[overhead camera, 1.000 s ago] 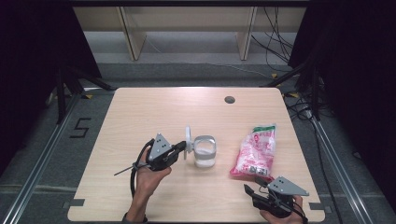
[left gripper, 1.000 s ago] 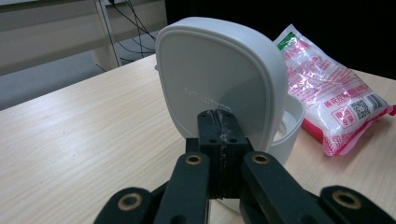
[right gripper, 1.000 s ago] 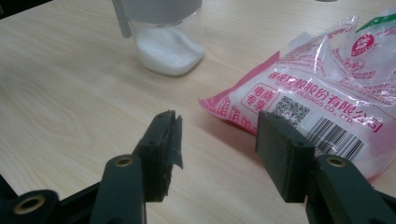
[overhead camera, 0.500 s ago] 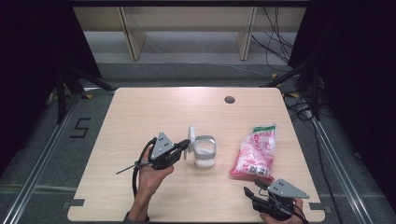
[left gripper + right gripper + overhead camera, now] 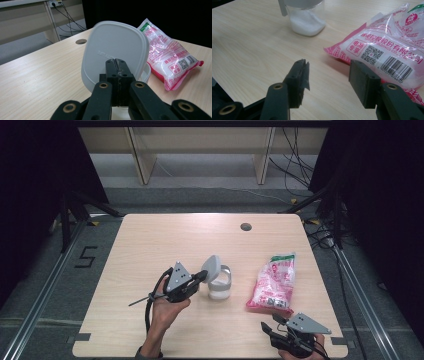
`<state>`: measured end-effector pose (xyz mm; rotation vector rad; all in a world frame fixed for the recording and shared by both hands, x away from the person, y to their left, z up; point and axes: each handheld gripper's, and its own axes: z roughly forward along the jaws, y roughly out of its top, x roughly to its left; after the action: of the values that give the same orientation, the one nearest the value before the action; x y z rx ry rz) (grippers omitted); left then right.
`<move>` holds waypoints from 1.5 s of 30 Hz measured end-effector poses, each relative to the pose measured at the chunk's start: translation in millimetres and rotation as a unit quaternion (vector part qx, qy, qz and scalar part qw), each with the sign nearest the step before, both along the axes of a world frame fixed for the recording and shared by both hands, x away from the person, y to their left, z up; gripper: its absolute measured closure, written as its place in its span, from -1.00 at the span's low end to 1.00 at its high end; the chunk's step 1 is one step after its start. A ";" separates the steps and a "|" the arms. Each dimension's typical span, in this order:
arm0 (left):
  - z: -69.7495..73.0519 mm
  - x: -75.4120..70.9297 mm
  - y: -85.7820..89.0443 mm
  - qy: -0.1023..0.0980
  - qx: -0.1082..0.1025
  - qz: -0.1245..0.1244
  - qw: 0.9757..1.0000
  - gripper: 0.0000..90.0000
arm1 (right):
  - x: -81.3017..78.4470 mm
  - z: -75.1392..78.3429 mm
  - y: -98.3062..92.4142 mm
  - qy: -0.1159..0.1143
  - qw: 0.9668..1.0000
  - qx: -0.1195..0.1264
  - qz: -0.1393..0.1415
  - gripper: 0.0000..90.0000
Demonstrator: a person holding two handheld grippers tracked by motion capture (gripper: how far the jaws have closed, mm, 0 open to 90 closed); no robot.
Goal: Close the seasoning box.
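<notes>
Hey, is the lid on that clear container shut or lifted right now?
Lifted. The left hand-held gripper is shut on the white lid, which stands tilted above the clear container, leaving its mouth open over the white powder.

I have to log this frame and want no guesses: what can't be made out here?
- Lid, left gripper view: its near edge, hidden behind the shut left gripper.
- Container, right gripper view: its top, cut off by the frame's upper edge.
- Pink bag, high view: its print, too small to read.
- Right gripper, high view: partly cut off at the bottom edge.
</notes>
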<state>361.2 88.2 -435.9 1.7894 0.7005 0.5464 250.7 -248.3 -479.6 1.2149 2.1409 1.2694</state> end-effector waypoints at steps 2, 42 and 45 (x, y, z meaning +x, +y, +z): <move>0.1 -0.1 -0.6 -0.003 0.003 -0.004 1.000 0.99 | 1.5 -0.4 -1.3 -0.010 1.000 -0.004 0.006 0.09; -22.7 -42.1 5.2 0.049 -0.043 -0.036 0.997 -0.42 | 0.0 -0.7 2.8 0.008 1.000 0.008 0.001 -0.12; -25.3 -44.5 5.1 0.048 -0.041 -0.038 0.997 -0.43 | 1.2 -0.9 1.7 0.001 1.000 0.003 0.002 -0.12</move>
<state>316.7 93.3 -461.2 1.7665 0.7080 0.3776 251.9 -246.7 -480.5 1.2156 2.1441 1.2788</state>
